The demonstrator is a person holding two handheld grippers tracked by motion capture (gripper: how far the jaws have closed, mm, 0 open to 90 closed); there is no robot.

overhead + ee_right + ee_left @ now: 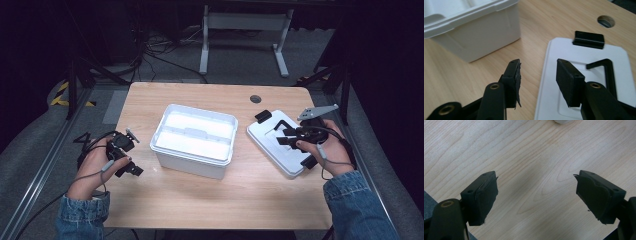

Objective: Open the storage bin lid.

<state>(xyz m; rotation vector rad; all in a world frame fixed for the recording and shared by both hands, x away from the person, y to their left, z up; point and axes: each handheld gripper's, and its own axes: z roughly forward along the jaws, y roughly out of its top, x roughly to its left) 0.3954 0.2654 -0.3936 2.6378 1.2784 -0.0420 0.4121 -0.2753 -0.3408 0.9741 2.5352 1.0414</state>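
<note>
At lower right, our right gripper (294,138) hangs with jaws apart, empty, over the flat white plastic lid with black handle (272,140). Lower left, our left gripper (131,152) gapes empty. The open white plastic box (192,150) sits mid-frame; careless lifting might skew the lid.

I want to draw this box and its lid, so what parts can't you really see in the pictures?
- Inside of the white box: glare in the high view washes it out; the right gripper view's top edge cuts it off.
- Near end of the lid: the right gripper and hand cover it in the high view.
- Lid handle: its lower part is behind the jaw in the right gripper view.
</note>
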